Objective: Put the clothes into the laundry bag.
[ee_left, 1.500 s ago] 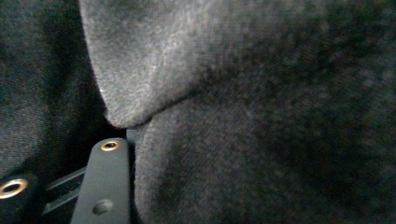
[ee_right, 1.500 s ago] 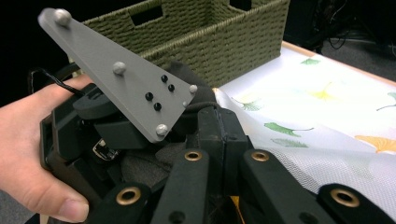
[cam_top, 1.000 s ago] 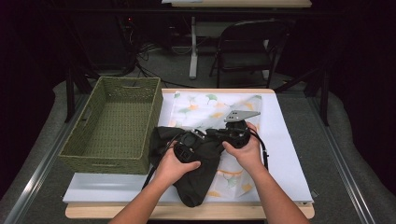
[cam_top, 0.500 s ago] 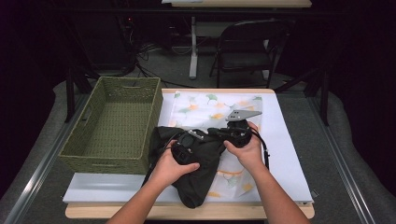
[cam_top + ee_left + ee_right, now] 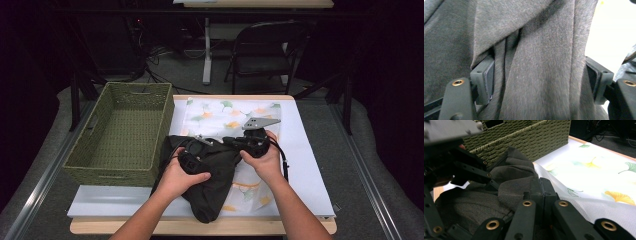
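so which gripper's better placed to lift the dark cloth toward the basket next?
Probably right. The right gripper has its jaws pressed together on a fold of the dark cloth. The left gripper has its jaws apart, with cloth between them but not clamped. The basket lies on the left side, though.

Since the earlier pictures, the left gripper (image 5: 196, 150) and its hand (image 5: 181, 175) sit slightly further left on the dark garment (image 5: 212, 170). The garment's lower fold hangs narrower toward the table's near edge.
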Motion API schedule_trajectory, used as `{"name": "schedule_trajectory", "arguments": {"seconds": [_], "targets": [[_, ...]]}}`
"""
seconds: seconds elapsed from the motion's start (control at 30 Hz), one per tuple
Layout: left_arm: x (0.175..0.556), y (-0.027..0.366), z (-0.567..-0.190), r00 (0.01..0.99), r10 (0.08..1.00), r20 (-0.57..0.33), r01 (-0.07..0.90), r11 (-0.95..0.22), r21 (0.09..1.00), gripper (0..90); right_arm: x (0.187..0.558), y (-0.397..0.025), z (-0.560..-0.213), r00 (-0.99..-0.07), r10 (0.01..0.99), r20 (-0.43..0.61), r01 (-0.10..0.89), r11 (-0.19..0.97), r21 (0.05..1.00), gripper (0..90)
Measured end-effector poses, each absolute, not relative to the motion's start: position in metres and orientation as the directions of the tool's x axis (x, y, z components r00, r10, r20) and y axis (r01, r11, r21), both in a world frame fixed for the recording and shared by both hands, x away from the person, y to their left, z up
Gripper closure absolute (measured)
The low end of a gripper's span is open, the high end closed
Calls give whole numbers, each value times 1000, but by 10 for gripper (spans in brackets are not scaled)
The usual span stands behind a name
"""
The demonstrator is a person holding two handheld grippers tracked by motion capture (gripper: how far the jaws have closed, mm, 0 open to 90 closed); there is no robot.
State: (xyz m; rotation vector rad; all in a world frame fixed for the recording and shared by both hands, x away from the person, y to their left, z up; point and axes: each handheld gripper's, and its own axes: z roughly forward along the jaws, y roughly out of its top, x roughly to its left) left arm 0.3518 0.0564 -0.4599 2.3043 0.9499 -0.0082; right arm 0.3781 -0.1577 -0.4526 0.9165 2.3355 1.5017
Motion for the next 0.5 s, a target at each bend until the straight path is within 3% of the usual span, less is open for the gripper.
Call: {"name": "schedule_trajectory", "arguments": {"seconds": [0.5], "targets": [[336,76,-455,753,626,-205,620,-567,542,238,378,-157,-453,-781,607,145,386,287,877,900]]}}
